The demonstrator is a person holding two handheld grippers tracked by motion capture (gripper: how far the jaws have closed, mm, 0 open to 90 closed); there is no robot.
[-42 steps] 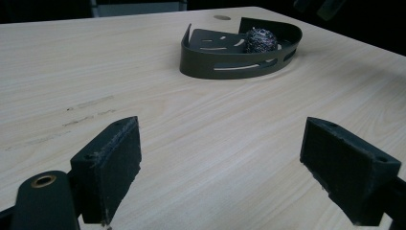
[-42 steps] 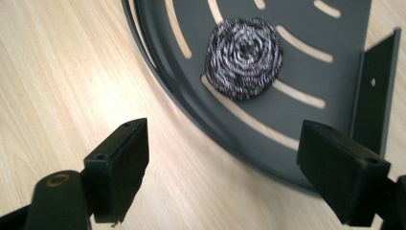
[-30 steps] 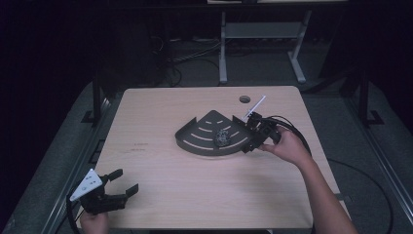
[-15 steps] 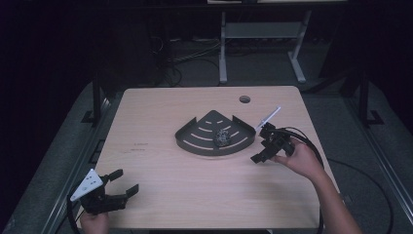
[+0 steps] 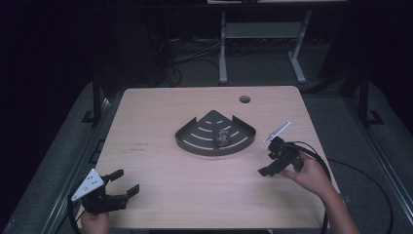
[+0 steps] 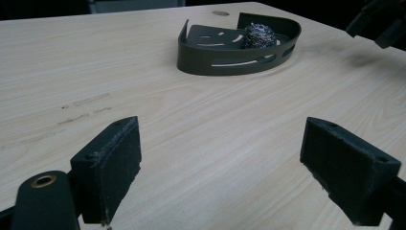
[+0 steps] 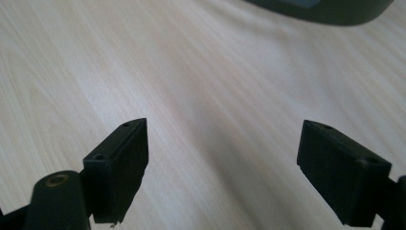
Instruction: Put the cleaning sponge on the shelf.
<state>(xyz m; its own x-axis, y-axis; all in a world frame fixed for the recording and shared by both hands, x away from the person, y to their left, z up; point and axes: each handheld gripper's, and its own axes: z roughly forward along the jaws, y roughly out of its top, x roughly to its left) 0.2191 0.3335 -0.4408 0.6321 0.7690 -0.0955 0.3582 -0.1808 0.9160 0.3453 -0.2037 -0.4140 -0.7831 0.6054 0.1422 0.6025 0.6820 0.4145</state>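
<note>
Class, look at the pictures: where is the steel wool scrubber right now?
In the high view the steel wool scrubber lies inside the dark corner-shaped tray at mid-table, toward the tray's right side, left of the right hand-held gripper.

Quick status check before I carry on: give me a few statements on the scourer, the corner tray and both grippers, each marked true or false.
1. The steel-wool scourer lies inside the dark corner tray. True.
2. The right gripper holds the scourer. False: its jaws stand open with only bare table between them.
3. The left gripper is shut. False: its jaws are wide apart and hold nothing.
4. The right gripper is right of the tray in the high view, clear of it. True.
5. The tray stands on its side. False: it sits flat on the table, open side up.
</note>
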